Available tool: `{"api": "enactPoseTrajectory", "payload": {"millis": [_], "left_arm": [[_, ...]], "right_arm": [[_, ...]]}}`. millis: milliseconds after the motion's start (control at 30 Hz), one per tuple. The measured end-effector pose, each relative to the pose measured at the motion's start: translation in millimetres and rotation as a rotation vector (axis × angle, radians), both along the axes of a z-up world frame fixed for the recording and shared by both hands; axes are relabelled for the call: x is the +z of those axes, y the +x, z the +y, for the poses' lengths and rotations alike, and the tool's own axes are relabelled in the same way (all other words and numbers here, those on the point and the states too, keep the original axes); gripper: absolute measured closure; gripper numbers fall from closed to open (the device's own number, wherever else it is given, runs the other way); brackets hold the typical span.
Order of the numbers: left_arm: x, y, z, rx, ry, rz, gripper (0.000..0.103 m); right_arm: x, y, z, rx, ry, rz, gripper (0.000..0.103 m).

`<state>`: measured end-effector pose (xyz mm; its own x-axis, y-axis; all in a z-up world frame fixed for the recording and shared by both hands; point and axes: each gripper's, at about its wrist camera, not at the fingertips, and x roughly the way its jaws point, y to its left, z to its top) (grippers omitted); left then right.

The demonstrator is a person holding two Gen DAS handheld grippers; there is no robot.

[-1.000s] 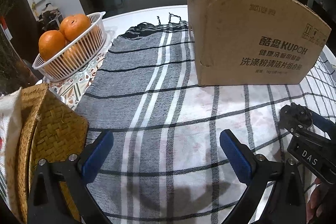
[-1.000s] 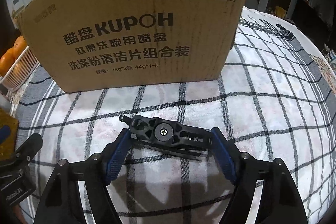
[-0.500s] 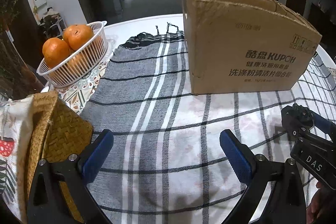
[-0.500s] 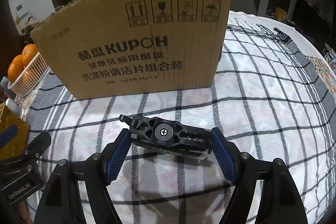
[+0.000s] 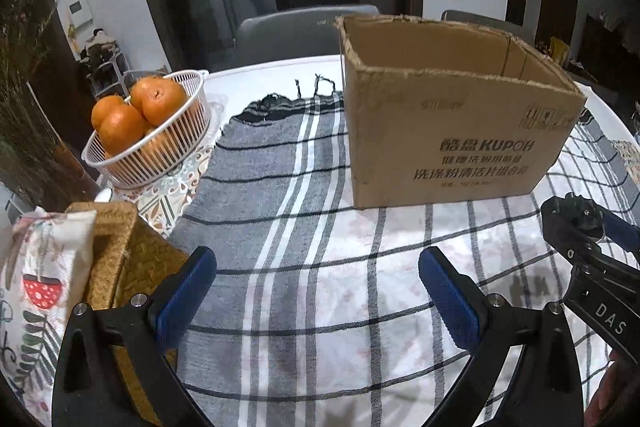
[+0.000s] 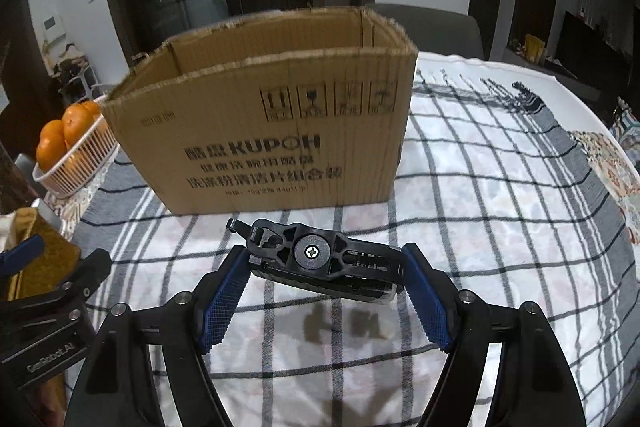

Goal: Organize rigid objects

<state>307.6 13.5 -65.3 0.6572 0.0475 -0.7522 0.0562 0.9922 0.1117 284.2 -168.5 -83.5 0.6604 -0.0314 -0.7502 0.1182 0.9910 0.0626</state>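
Note:
My right gripper point(image 6: 324, 275) is shut on a black plastic tool with a central screw point(image 6: 316, 257) and holds it above the checked tablecloth; its shadow lies on the cloth below. An open cardboard box point(image 6: 272, 131) stands just beyond it, its open top in view. In the left wrist view the box point(image 5: 452, 131) is at the right and the held tool point(image 5: 576, 219) shows at the far right. My left gripper point(image 5: 316, 291) is open and empty over the cloth.
A white basket of oranges point(image 5: 148, 131) stands at the back left. A woven basket point(image 5: 120, 267) with a printed cloth is at the near left beside my left gripper. Chairs stand behind the round table point(image 5: 260, 71).
Both grippers have risen and pulled back; the box's open top now shows. The right gripper has lifted the black tool off the cloth.

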Motion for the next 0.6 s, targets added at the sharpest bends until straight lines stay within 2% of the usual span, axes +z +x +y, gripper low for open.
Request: {"api": "enactPoseTrajectory", "payload": {"millis": [600], "left_arm": [[43, -3, 2, -0.02, -0.041, -0.085, 0.0]], "right_arm": [[62, -11, 7, 0.042, -0.055, -0.143, 0.026]]}}
